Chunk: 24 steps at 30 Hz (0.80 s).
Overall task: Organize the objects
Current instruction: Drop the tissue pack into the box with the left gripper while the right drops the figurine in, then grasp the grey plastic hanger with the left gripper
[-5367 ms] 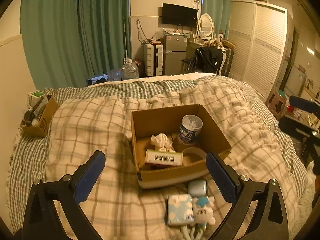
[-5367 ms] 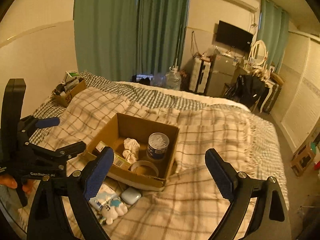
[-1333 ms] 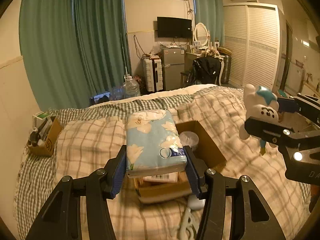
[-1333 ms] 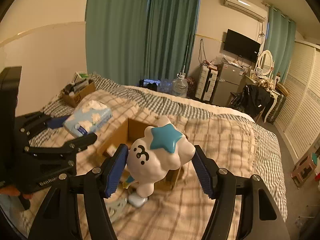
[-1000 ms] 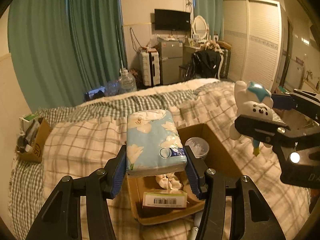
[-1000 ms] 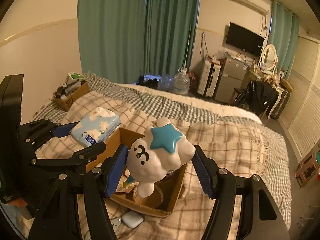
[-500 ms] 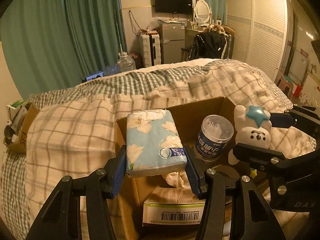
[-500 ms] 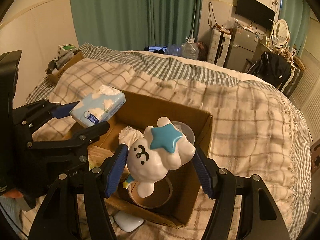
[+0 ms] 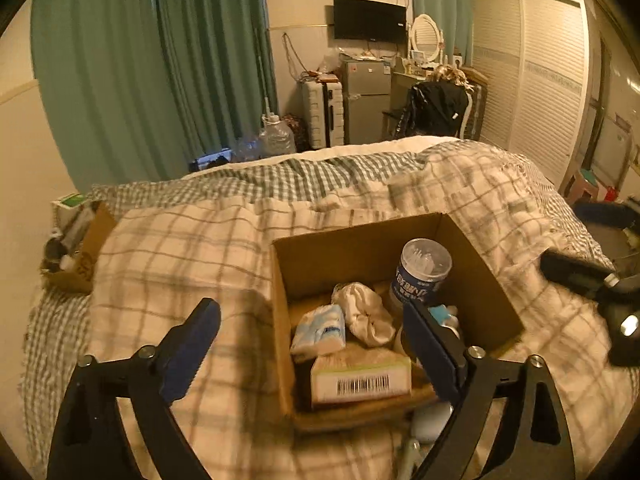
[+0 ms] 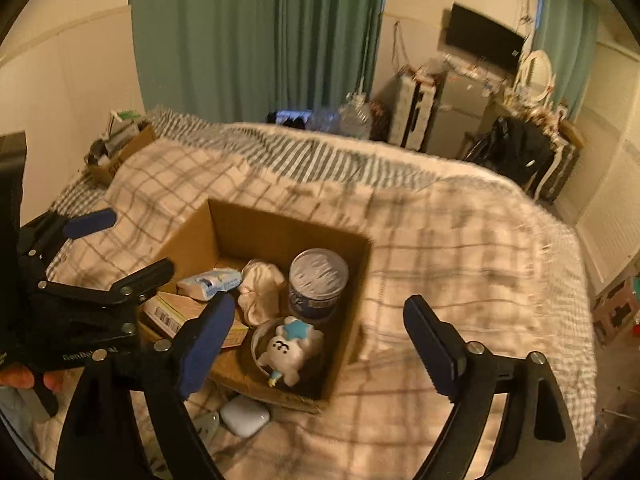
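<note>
A cardboard box (image 9: 484,276) (image 10: 352,280) sits on the plaid bed cover. Inside lie the blue tissue pack (image 9: 320,328) (image 10: 210,282), the white star toy (image 10: 290,348), a round canister (image 9: 420,272) (image 10: 318,280), a crumpled white cloth (image 9: 366,312) (image 10: 260,286), a barcoded box (image 9: 360,380) (image 10: 176,312) and a tape roll (image 10: 260,334). My left gripper (image 9: 312,344) is open and empty above the box's near left. My right gripper (image 10: 320,340) is open and empty above the box's near right. A white earbud case (image 10: 244,414) lies in front of the box.
A small cardboard box of items (image 9: 76,248) (image 10: 120,148) stands at the bed's far left by the wall. Green curtains (image 9: 160,72), a water jug (image 9: 274,138), a fridge (image 9: 366,100) and a chair with a dark jacket (image 9: 438,110) stand beyond the bed.
Both grippers opened and pulled back. The tissue pack dropped from the left gripper into the box. The star toy dropped from the right gripper into the box.
</note>
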Motion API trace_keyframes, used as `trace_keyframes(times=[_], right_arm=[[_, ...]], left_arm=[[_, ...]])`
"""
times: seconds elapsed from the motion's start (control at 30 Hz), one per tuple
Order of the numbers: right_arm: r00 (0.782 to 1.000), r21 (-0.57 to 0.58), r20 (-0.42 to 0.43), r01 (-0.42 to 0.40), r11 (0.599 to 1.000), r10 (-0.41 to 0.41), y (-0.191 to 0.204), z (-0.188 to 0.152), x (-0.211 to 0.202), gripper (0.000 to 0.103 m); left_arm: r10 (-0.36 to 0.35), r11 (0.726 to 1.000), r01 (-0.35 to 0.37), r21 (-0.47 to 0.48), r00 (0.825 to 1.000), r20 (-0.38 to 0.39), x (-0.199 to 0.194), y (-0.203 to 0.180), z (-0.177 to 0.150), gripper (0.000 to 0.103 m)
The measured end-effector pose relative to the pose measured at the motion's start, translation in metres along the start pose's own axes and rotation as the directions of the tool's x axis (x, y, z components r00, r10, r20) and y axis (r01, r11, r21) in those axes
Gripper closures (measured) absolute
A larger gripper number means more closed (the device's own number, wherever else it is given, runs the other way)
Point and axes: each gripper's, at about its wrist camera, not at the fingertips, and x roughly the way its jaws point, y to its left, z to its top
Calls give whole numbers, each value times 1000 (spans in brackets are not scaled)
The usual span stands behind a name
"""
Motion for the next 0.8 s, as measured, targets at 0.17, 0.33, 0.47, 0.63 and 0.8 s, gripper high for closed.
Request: trace_keyframes(times=[0.17, 0.33, 0.47, 0.63, 0.8], right_arm=[[997, -2, 70, 25, 1000, -25, -6, -1, -65, 9], [993, -17, 118, 32, 999, -30, -4, -17, -110, 3], [989, -21, 134, 67, 998, -63, -2, -36, -124, 0], [992, -10, 123, 43, 999, -42, 1, -66, -114, 0], [999, 22, 26, -44, 999, 43, -2, -89, -74, 0]], left_arm=[[23, 998, -23, -60, 1000, 10, -47, 8, -2, 1], [51, 996, -49, -79, 998, 26, -80, 5, -16, 0], [88, 991, -85, -99, 996, 32, -91, -5, -39, 0], [103, 985, -102, -140, 995, 2, -73, -22, -78, 0], [73, 989, -84, -123, 993, -93, -37, -41, -112, 0]])
